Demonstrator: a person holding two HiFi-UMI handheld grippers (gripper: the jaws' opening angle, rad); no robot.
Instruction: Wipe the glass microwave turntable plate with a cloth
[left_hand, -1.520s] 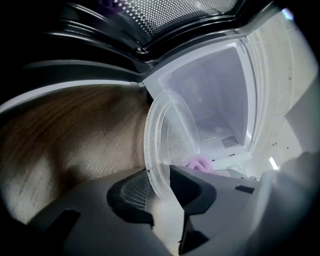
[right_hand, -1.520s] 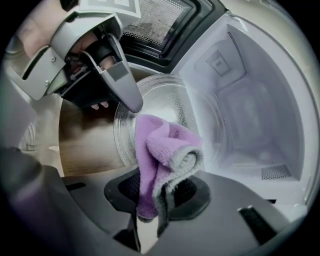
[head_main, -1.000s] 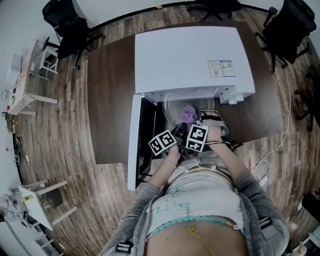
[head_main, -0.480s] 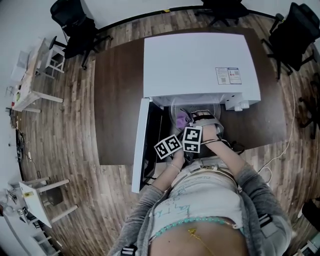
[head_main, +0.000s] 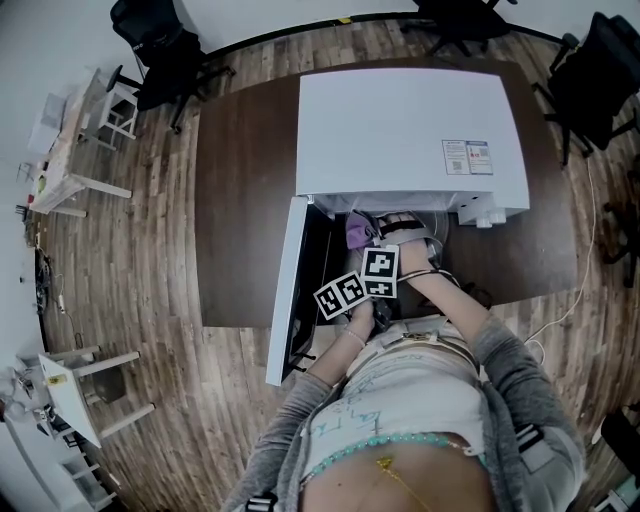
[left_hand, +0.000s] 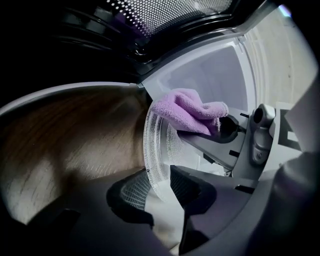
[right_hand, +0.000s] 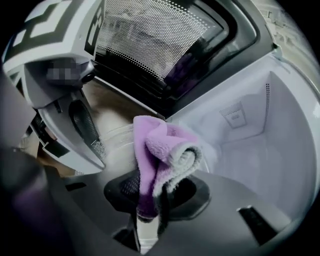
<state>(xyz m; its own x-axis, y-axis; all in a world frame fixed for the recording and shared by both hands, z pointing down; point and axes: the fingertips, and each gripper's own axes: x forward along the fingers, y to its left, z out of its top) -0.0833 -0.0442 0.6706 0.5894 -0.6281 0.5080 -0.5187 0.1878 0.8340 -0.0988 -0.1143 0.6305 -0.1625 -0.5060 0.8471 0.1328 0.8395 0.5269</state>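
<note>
The glass turntable plate (left_hand: 152, 142) stands on edge at the microwave's opening, and my left gripper (left_hand: 160, 185) is shut on its lower rim. My right gripper (right_hand: 152, 192) is shut on a folded purple cloth (right_hand: 157, 150), which lies against the plate's face near its upper edge (left_hand: 187, 110). In the right gripper view the plate (right_hand: 115, 142) shows faintly behind the cloth, with the left gripper's fingers (right_hand: 87, 130) beside it. From the head view both marker cubes (head_main: 362, 283) sit close together in front of the opening, with the cloth (head_main: 355, 232) just beyond them.
The white microwave (head_main: 400, 120) stands on a dark brown table (head_main: 240, 200), its door (head_main: 290, 290) swung open to the left. The white cavity (right_hand: 250, 140) lies to the right of the cloth. Office chairs stand at the table's far side.
The right gripper has carried the cloth leftward across the plate, towards the door side, and rolled a little. The left gripper keeps the plate where it was.
</note>
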